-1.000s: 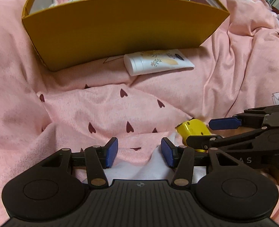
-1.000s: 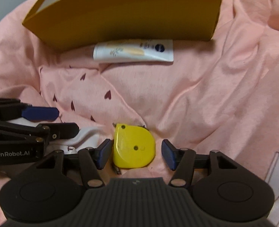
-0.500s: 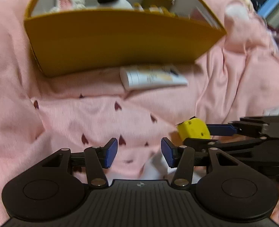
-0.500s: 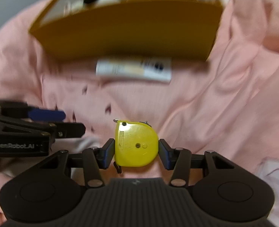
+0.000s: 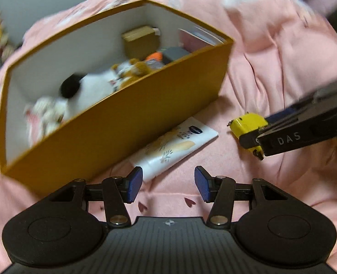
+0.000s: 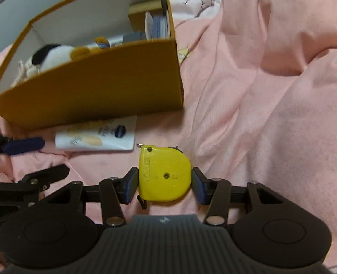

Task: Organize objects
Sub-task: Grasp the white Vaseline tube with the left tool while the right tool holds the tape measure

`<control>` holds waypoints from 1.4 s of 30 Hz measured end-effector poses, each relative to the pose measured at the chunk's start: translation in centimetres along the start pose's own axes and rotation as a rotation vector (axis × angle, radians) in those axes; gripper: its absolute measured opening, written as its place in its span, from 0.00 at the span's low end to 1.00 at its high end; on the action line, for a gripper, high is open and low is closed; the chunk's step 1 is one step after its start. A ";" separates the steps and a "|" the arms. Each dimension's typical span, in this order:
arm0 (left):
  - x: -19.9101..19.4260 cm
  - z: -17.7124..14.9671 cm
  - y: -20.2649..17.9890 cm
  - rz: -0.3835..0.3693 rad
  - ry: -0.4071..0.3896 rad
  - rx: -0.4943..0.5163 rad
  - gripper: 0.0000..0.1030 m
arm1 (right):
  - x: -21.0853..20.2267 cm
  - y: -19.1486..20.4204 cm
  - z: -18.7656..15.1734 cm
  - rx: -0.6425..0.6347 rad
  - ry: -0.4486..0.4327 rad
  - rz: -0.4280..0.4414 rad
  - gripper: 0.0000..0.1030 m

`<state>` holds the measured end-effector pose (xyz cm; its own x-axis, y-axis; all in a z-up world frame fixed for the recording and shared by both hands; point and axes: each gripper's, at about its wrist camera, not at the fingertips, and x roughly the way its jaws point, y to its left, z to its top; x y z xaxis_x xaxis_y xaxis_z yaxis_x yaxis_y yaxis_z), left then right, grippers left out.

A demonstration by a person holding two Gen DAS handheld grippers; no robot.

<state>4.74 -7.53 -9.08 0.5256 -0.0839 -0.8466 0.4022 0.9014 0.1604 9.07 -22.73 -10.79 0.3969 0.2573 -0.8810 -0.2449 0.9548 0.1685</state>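
Note:
A yellow tape measure (image 6: 165, 174) sits between the blue pads of my right gripper (image 6: 165, 185), which is shut on its two sides and holds it just above the pink bedding. In the left wrist view the same tape measure (image 5: 248, 123) shows at the right, in the right gripper (image 5: 257, 137). A mustard cardboard box (image 6: 100, 84) stands open ahead, and a white cream tube (image 6: 97, 137) lies against its front wall. My left gripper (image 5: 168, 183) is open and holds nothing, with the tube (image 5: 175, 146) just beyond its left finger.
Inside the box (image 5: 122, 125) lie a black-and-white plush toy (image 5: 86, 86), a small brown carton (image 5: 141, 41) and several other items. Rumpled pink bedding (image 6: 271, 114) covers everything around it. My left gripper (image 6: 38, 159) enters the right wrist view at the left edge.
My right gripper closed on the tape measure and carried it toward the box. The left gripper also moved toward the box and rolled, so the box's inside now shows.

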 end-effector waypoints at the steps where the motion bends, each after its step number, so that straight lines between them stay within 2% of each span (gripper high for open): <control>1: 0.4 0.2 -0.6 0.020 0.002 0.042 0.58 | 0.1 -0.1 0.0 0.000 0.004 0.004 0.50; 8: 2.8 0.9 -4.5 0.142 0.017 0.338 0.58 | 0.8 -0.6 0.0 0.026 0.017 0.050 0.51; 11: 4.5 1.0 -5.6 0.180 0.056 0.419 0.58 | 0.8 -0.8 -0.1 0.039 0.012 0.069 0.51; 15: 6.0 0.7 -7.2 0.239 0.070 0.549 0.57 | 0.6 -1.4 -0.1 0.061 0.008 0.095 0.51; 20: 7.0 0.2 -8.7 0.280 0.030 0.665 0.55 | 0.6 -2.2 0.0 0.109 0.011 0.128 0.50; 22: 7.1 0.2 -8.7 0.269 0.029 0.658 0.47 | 0.5 -2.4 0.0 0.119 0.011 0.134 0.50; 25: 6.7 0.2 -8.5 0.264 0.022 0.632 0.42 | 0.5 -2.1 0.1 0.113 0.010 0.133 0.50; 28: 5.8 0.7 -7.7 0.241 0.006 0.557 0.29 | 0.6 -2.1 0.1 0.108 0.009 0.129 0.50; 33: 3.5 1.5 -6.0 0.211 -0.025 0.380 0.19 | 0.6 -2.1 0.0 0.103 0.004 0.129 0.50; 36: 1.5 1.3 -4.4 0.163 -0.046 0.235 0.18 | 0.5 -2.0 -0.1 0.105 0.002 0.128 0.50; 39: -0.3 0.4 -3.4 0.151 -0.078 0.169 0.18 | 0.3 -1.7 -0.1 0.093 -0.001 0.116 0.50; 42: -2.3 -0.3 -1.9 0.097 -0.103 0.063 0.18 | -0.1 -1.1 -0.1 0.079 -0.005 0.100 0.50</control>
<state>2.49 -8.90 -7.57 0.6369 -0.0433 -0.7697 0.3902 0.8792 0.2734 9.20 -23.85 -11.00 0.3783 0.3520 -0.8562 -0.2133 0.9331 0.2894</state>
